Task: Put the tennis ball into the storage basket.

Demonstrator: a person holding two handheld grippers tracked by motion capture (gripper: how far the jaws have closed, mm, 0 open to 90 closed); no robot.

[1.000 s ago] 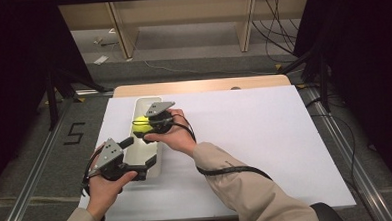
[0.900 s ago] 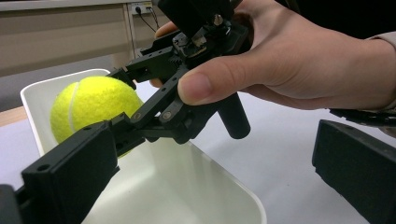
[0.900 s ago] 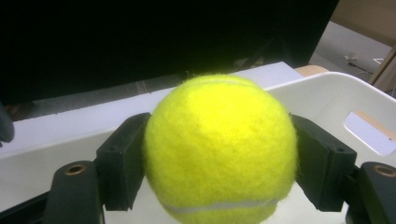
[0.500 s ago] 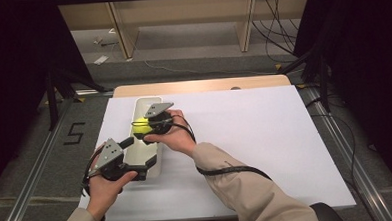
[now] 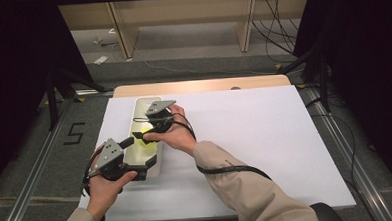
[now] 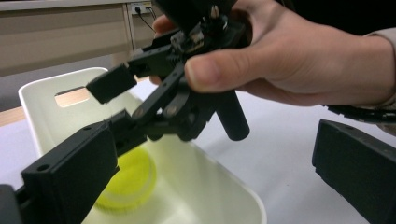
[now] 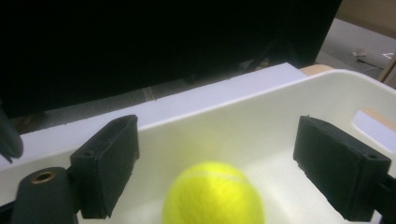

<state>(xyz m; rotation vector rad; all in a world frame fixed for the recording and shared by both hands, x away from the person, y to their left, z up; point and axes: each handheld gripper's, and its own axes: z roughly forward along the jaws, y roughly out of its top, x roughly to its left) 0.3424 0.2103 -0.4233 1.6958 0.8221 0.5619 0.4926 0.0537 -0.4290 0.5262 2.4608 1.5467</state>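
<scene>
High view: a long cream plastic bin (image 5: 151,165) with rounded corners lies lengthwise near the left edge of the white table sheet (image 5: 265,137), and the right gripper (image 5: 141,137) hangs over its middle, above the fuzzy yellow-green tennis ball (image 5: 146,133). The right gripper view shows its two black jaws standing wide apart, having just been opening, with the ball (image 7: 214,193) low between them and touching neither pad; the ball looks blurred, inside the bin. The bin's white rim (image 7: 261,95) runs close behind the jaws, leaving little room sideways. The left gripper (image 5: 141,172) sits at the bin's near end; in its own view one jaw stands over the bin and the other outside the rim above the sheet, spread apart and pressing on nothing. To the right of the bin the sheet stretches broad and bare to its far edge.
</scene>
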